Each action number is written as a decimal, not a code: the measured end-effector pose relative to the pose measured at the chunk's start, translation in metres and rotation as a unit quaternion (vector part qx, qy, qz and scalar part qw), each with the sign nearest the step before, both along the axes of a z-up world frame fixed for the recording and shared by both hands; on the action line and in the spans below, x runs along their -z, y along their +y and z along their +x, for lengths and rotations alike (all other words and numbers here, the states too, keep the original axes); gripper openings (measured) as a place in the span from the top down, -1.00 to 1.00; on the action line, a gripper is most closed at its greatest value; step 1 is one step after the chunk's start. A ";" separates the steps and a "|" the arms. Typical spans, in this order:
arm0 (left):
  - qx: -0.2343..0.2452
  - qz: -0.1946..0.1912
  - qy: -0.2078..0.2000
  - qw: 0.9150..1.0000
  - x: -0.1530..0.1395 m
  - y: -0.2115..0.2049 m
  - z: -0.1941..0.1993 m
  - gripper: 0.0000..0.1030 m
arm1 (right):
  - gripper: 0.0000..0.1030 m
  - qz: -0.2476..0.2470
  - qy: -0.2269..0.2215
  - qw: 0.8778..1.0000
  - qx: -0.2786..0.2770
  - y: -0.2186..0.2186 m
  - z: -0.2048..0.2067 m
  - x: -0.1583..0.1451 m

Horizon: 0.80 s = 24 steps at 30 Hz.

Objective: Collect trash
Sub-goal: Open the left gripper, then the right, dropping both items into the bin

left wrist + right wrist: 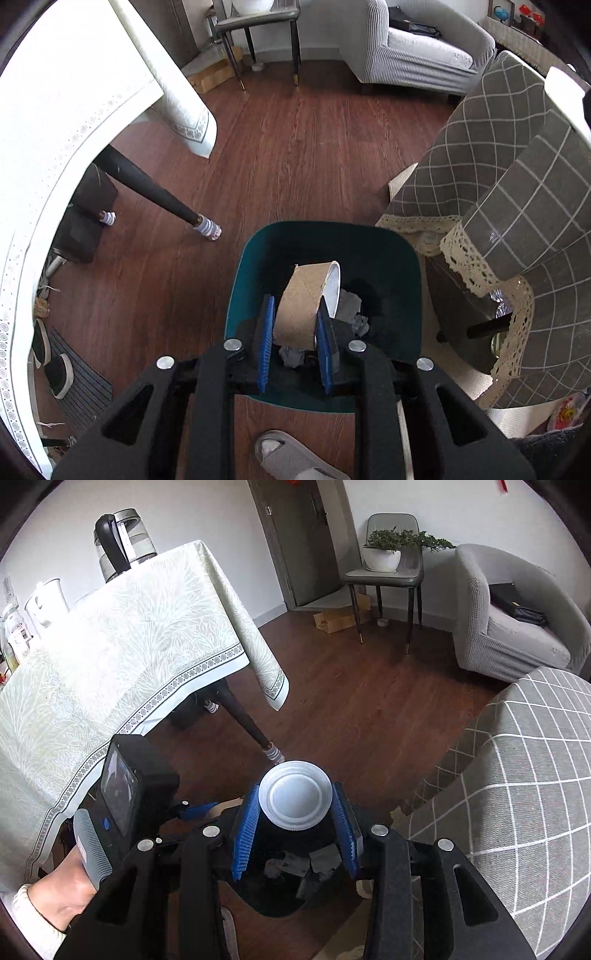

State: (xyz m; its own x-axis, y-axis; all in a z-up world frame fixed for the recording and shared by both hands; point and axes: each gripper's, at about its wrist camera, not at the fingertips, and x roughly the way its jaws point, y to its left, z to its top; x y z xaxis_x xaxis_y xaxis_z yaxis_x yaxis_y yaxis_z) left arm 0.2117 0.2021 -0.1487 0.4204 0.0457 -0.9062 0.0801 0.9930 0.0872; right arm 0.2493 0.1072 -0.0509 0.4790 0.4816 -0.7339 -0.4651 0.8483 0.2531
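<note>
My left gripper [295, 325] is squeezing a flattened cardboard ring [301, 304], the blue pads [266, 332] pressing its brown sides from left and right. It looks like a spent tape roll or cup sleeve: rough tan card outside, smooth white inside, squashed to a narrow oval and poking out ahead of my fingertips. I'm seeing no print on it.

Right under and ahead of those jaws the teal bin [243, 280] is sitting on the wooden floor [295, 155], dark inside, with grey crumpled paper [351, 308] lying at the bottom. The ring is hanging over the bin's mouth, clear of the scraps below.

My right gripper [295, 806] is gripping a cup [293, 799] at a middling width, blue pads [246, 834] bearing on its dark sides. Its pale round end is facing the camera: white-grey plastic with ridged concentric rings and a finely notched edge. There may be tiny embossed marks near its centre, but I can't read them.

Below these jaws I'm catching the same bin [273, 908] with crumpled scraps [295, 867] in it. Just left of my fingers, my other gripper [129, 794] is showing, its handle wrapped by a hand [62, 897] in a cream sleeve.
</note>
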 end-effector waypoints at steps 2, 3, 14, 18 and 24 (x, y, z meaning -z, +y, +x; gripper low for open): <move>0.005 0.001 0.019 1.000 0.014 0.002 0.001 0.55 | 0.23 -0.003 0.005 1.000 -0.002 0.008 0.006 0.005; 0.009 0.002 0.026 1.000 0.020 0.002 0.001 0.55 | 0.22 -0.005 0.008 1.000 -0.003 0.011 0.009 0.007; 0.016 -0.013 0.092 0.996 0.069 0.019 0.006 0.26 | 0.23 -0.032 0.034 0.999 -0.019 0.043 0.032 0.040; 0.007 -0.017 0.087 0.996 0.068 0.025 0.006 -0.10 | 0.23 -0.036 0.049 0.998 -0.025 0.052 0.039 0.052; -0.009 -0.025 0.064 0.998 0.054 0.038 0.005 -0.26 | 0.23 -0.044 0.069 0.996 -0.025 0.062 0.049 0.070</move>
State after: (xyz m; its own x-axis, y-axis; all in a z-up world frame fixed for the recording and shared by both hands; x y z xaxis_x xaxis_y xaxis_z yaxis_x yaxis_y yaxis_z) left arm 0.2167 0.2402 -0.2032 0.3008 0.0047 -0.9537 0.0696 0.9972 0.0269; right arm 0.2982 0.1696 -0.1209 0.3479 0.4329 -0.8316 -0.4737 0.8466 0.2426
